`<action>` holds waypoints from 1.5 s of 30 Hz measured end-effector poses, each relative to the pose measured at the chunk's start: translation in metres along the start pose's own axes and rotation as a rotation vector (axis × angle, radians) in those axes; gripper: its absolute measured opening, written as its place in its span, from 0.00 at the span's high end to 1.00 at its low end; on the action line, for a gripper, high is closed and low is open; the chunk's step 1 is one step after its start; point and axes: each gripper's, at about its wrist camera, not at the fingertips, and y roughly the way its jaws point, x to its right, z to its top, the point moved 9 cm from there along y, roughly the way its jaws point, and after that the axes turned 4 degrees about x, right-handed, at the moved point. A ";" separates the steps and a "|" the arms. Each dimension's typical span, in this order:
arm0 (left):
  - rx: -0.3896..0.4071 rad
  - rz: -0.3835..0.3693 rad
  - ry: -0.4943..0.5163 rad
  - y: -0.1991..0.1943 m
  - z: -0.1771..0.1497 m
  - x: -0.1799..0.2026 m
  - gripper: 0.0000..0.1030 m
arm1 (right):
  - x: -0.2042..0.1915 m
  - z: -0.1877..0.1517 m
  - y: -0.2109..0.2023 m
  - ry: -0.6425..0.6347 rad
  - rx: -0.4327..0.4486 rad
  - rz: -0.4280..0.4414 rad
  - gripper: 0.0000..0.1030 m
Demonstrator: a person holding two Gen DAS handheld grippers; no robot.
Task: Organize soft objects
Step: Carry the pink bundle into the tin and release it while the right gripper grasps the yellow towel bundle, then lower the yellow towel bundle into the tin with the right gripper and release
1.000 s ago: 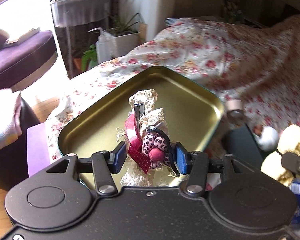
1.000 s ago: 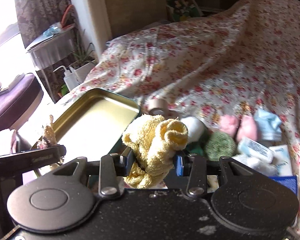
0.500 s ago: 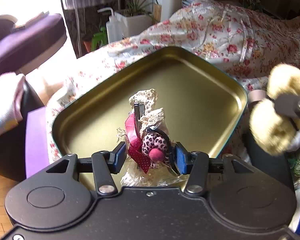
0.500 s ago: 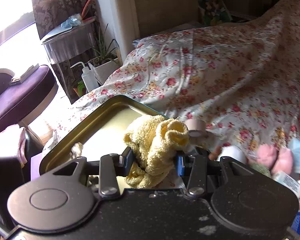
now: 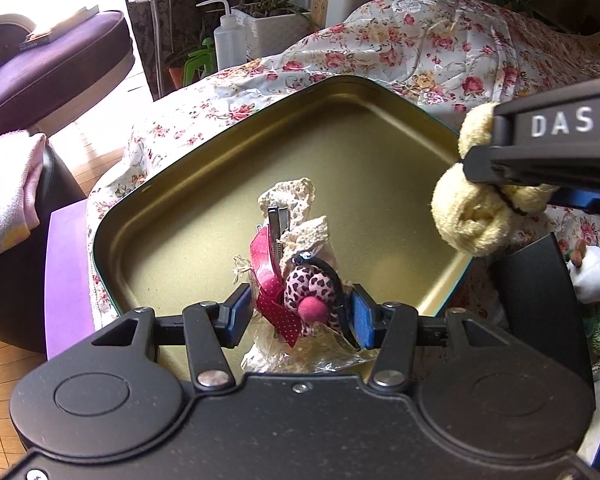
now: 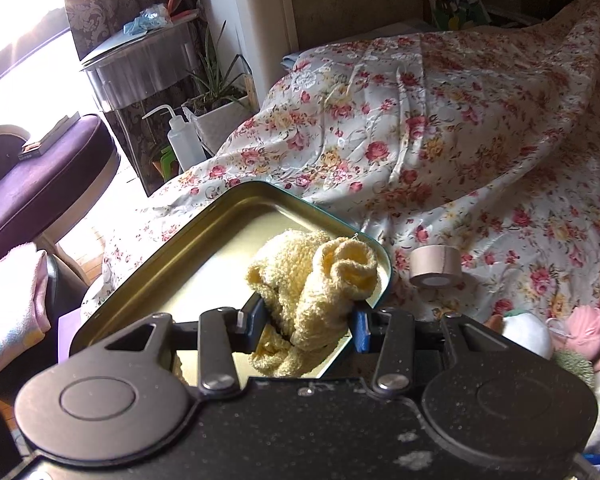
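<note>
The gold tin tray (image 5: 220, 184) sits on the floral bedspread (image 6: 460, 140). Over it, the left gripper (image 5: 296, 312) is clamped on a bag of hair accessories (image 5: 300, 280), and the right gripper (image 6: 306, 320) is squeezing a yellow fuzzy cloth (image 6: 320, 276) at the tray's right edge. Only the right wrist view catches the tape roll (image 6: 436, 266) just beside the tray.

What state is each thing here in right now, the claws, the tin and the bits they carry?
Left claw: shut on the bag.
Bag: clear, holding hair accessories, held above the tin.
Right claw: shut on the cloth.
Cloth: yellow, bunched up, held over the tin's edge.
Tin: open, no lid on it, nothing seen lying inside.
Tape: lying on the floral sheet, beside the tin.
</note>
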 end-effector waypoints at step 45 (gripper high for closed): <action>-0.021 0.002 0.048 0.001 -0.006 0.007 0.34 | 0.069 -0.049 0.059 0.055 -0.191 -0.195 0.88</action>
